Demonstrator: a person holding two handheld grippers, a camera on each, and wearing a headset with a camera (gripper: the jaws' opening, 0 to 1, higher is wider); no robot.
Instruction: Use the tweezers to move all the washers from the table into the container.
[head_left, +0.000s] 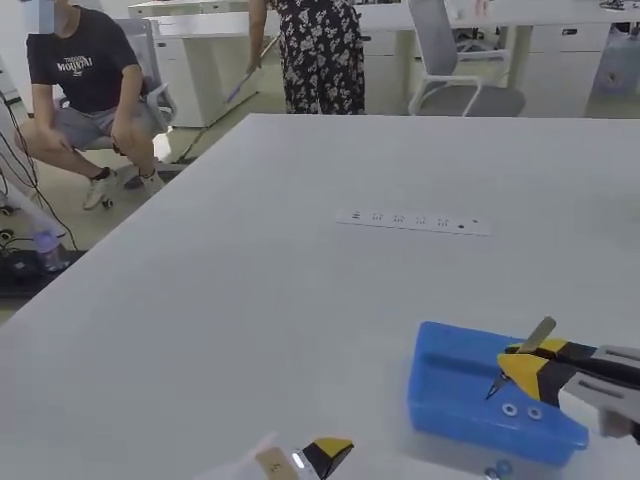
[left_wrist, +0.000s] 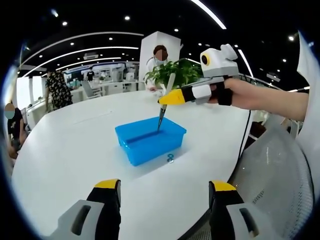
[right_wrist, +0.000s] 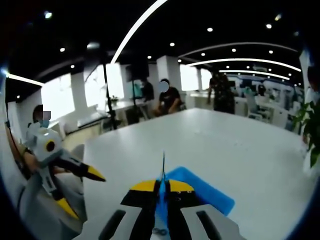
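A blue container (head_left: 450, 385) sits near the table's front right; two washers (head_left: 511, 408) lie inside it. My right gripper (head_left: 512, 368) hovers over the container, shut on metal tweezers (head_left: 494, 388) whose tips point down into it. In the left gripper view the right gripper (left_wrist: 167, 99) holds the tweezers (left_wrist: 162, 116) above the container (left_wrist: 150, 140), and one washer (left_wrist: 170, 158) lies on the table just in front of it. That washer (head_left: 497, 468) is by the container's near wall. My left gripper (left_wrist: 165, 192) stands open and holds nothing, well short of the container.
A white power strip (head_left: 412, 221) lies mid-table. One person sits at the far left (head_left: 85, 80) and another stands behind the table (head_left: 318, 55). Chairs and desks stand beyond. A potted plant (left_wrist: 175, 75) sits at the table's far side.
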